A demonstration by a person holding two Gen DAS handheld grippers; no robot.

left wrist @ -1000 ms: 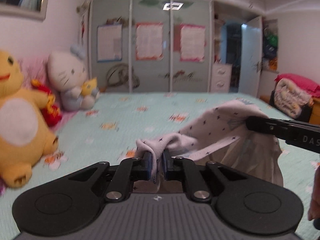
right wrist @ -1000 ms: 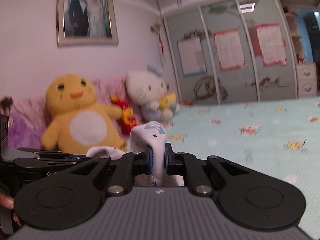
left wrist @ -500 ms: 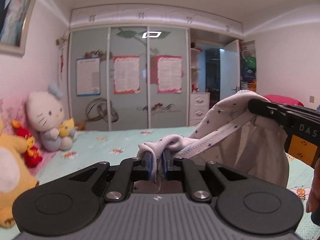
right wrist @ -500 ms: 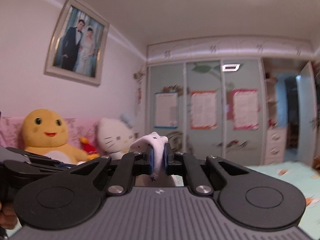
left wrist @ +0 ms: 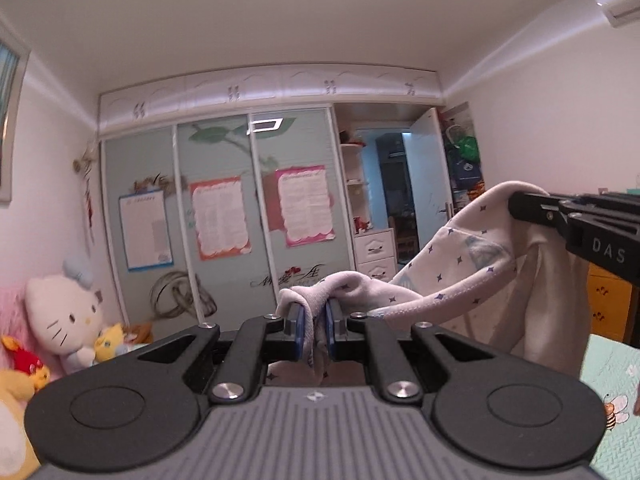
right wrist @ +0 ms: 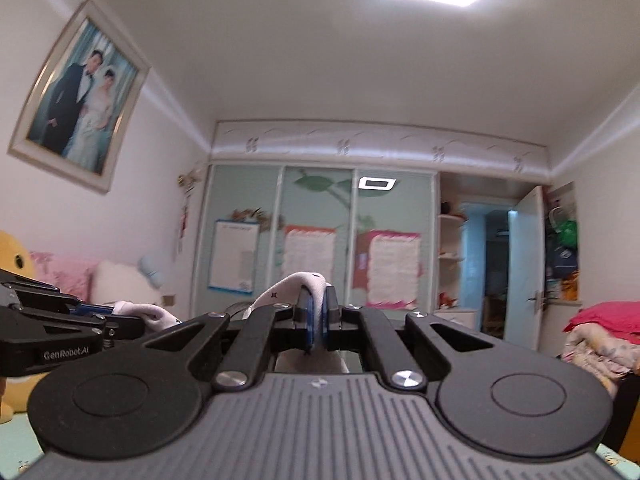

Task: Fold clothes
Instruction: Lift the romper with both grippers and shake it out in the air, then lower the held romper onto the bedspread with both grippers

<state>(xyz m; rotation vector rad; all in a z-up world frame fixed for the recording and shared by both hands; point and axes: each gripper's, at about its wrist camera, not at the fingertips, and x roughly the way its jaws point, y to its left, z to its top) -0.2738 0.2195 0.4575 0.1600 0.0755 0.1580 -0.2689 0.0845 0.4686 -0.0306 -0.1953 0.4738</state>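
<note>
The left tongs [left wrist: 315, 326] are clamped on a bunched edge of the soft white garment with small dark star prints [left wrist: 452, 276], its blue pads [left wrist: 298, 330] pressing the cloth from both sides. The right tongs [right wrist: 316, 316] are pinched nearly together on another fold of the same garment, with only a thin band of cloth between the pads. In the left wrist view the garment stretches up and to the right to the black fingers of the right tongs and hangs down below them, held in the air above the mint-green quilted bed [left wrist: 612, 376].
</note>
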